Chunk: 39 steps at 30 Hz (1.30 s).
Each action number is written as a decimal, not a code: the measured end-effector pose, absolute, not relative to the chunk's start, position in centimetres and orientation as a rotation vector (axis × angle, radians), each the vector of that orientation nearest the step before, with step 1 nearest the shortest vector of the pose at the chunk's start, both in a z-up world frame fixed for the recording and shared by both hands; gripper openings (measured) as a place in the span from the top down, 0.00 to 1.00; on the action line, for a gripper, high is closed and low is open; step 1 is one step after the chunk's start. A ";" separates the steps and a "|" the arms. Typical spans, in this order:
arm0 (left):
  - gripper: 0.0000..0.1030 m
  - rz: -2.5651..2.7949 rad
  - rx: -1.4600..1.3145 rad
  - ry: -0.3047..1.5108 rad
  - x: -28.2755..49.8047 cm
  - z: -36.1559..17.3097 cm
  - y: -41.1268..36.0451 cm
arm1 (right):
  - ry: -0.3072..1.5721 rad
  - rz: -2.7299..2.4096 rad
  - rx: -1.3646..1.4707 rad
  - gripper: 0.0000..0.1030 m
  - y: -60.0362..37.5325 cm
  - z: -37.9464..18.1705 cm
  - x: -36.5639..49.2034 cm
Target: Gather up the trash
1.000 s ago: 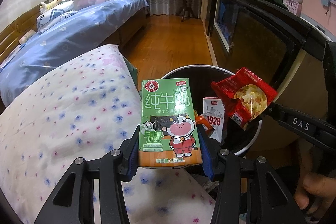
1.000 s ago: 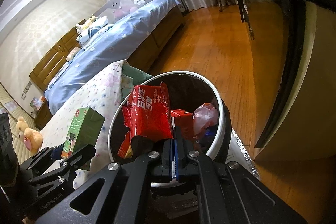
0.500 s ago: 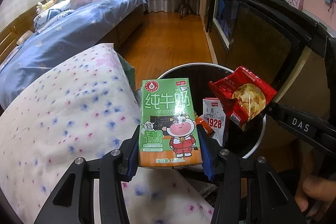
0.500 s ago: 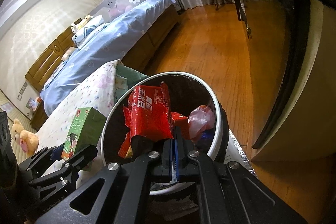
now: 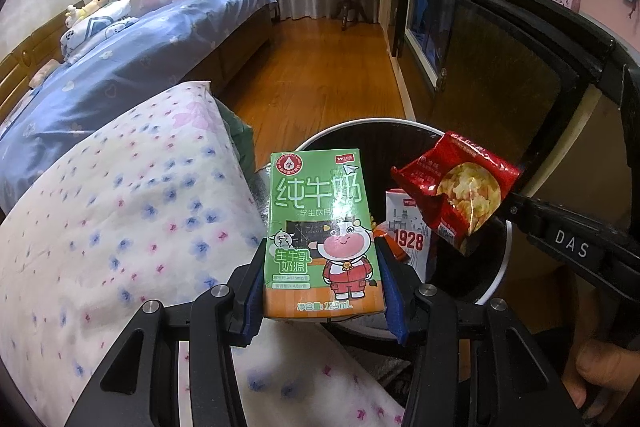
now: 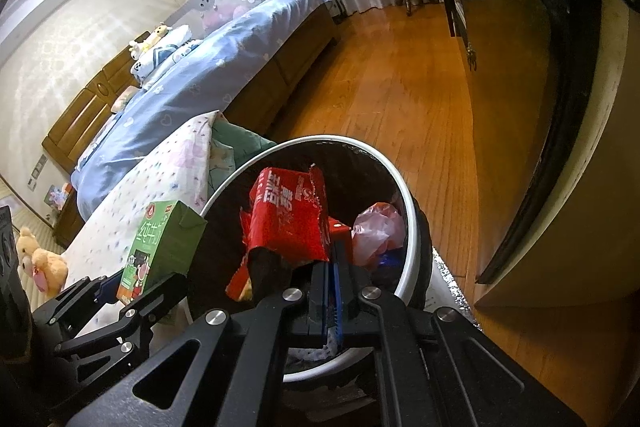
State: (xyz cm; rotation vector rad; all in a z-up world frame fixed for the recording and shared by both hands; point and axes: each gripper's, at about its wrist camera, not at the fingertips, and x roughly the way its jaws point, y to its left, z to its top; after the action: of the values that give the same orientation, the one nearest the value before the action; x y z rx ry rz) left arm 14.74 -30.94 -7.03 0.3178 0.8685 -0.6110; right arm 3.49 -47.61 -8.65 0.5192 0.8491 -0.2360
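My left gripper [image 5: 322, 291] is shut on a green milk carton [image 5: 322, 235], upright, at the near left rim of the round white-rimmed trash bin [image 5: 505, 255]. The carton also shows in the right wrist view [image 6: 164, 247]. My right gripper [image 6: 331, 267] is shut on a torn red snack bag [image 6: 288, 219] and holds it over the bin [image 6: 412, 227]. In the left wrist view the bag [image 5: 460, 187] hangs over the bin's right side. Inside lie a white "1928" carton [image 5: 408, 231] and a pink plastic bag [image 6: 378, 231].
A floral quilt [image 5: 120, 227] lies left of the bin. A blue bed [image 5: 140, 59] stands behind it. A dark cabinet [image 5: 500, 75] lines the right side. Wood floor [image 6: 400, 87] runs between. A teddy bear [image 6: 36, 259] sits at far left.
Both grippers have shifted slightly toward the bin with their loads. The milk carton sits a little closer to the rim. Grips are unchanged.
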 end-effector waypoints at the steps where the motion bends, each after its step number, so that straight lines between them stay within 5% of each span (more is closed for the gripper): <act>1: 0.54 -0.613 0.318 0.869 14.7 -7.1 -31.0 | 0.850 -0.237 0.518 0.97 -47.6 -8.7 3.5; 20: 0.54 -0.635 0.314 0.875 15.8 -6.8 -31.4 | 0.858 -0.246 0.526 0.94 -48.1 -8.8 4.2; 24: 0.46 -0.635 0.306 0.863 15.5 -6.4 -30.8 | 0.858 -0.253 0.547 0.92 -48.3 -8.8 4.2; 26: 0.44 -0.635 0.297 0.858 15.3 -6.1 -30.3 | 0.858 -0.253 0.557 0.85 -48.4 -8.9 4.2; 28: 0.41 -0.633 0.287 0.850 15.1 -5.8 -29.7 | 0.854 -0.248 0.566 0.62 -48.3 -8.9 4.1; 29: 0.41 -0.633 0.280 0.844 14.9 -5.6 -29.3 | 0.848 -0.246 0.567 0.60 -48.2 -8.8 4.0; 39: 0.36 -0.588 0.190 0.812 12.9 -4.9 -24.2 | 0.809 -0.233 0.547 0.54 -46.3 -7.5 3.0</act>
State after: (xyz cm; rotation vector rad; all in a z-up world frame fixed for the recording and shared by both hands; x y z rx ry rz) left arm 12.93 -24.23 -4.93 0.1896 0.8122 -0.5878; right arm 3.01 -46.29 -7.52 0.5473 0.8091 -0.2329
